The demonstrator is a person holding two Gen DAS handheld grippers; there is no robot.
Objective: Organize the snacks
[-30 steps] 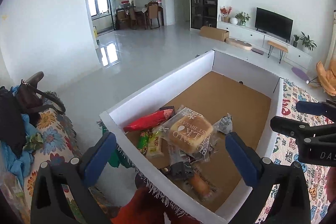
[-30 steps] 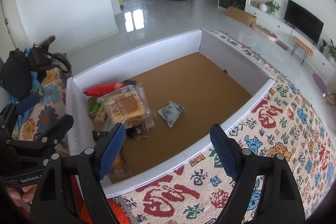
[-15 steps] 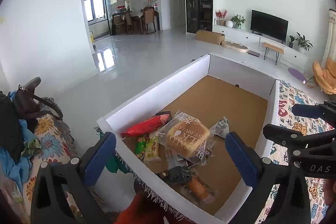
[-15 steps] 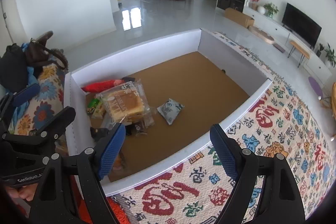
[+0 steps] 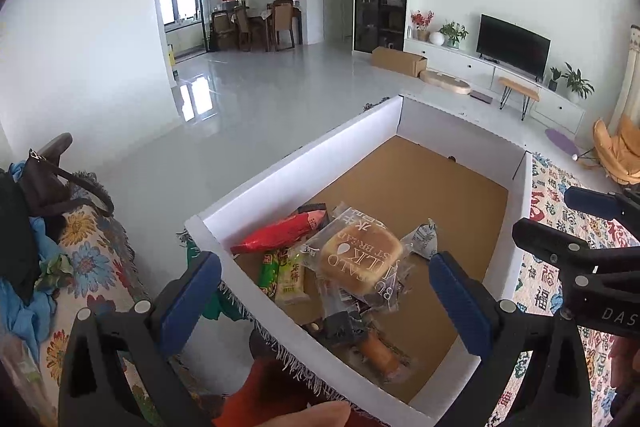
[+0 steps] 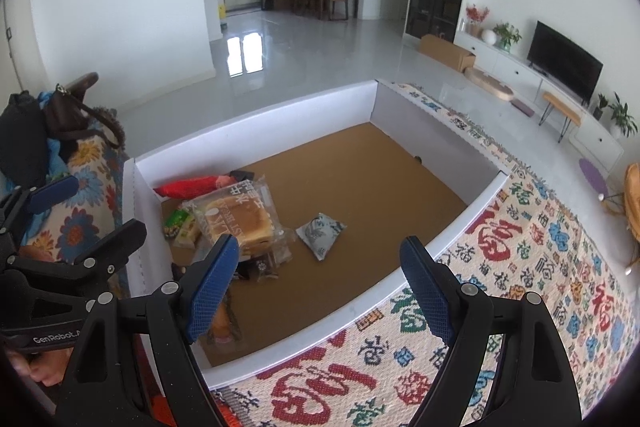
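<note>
Left hand-held gripper point(image 5: 324, 291) and right hand-held gripper point(image 6: 320, 279), both spread and empty, hover over a box point(image 6: 440, 235); snack packets point(image 6: 236, 215) fill its lower-left corner.

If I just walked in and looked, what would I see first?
First you would see the big white box with a brown floor, sitting on a cloth covered in colourful characters. Next, the heap of snacks in its left corner: a wrapped bread on top, a red packet behind it, and a small grey pouch lying alone. Both the left gripper and the right gripper hang open and empty.
</note>
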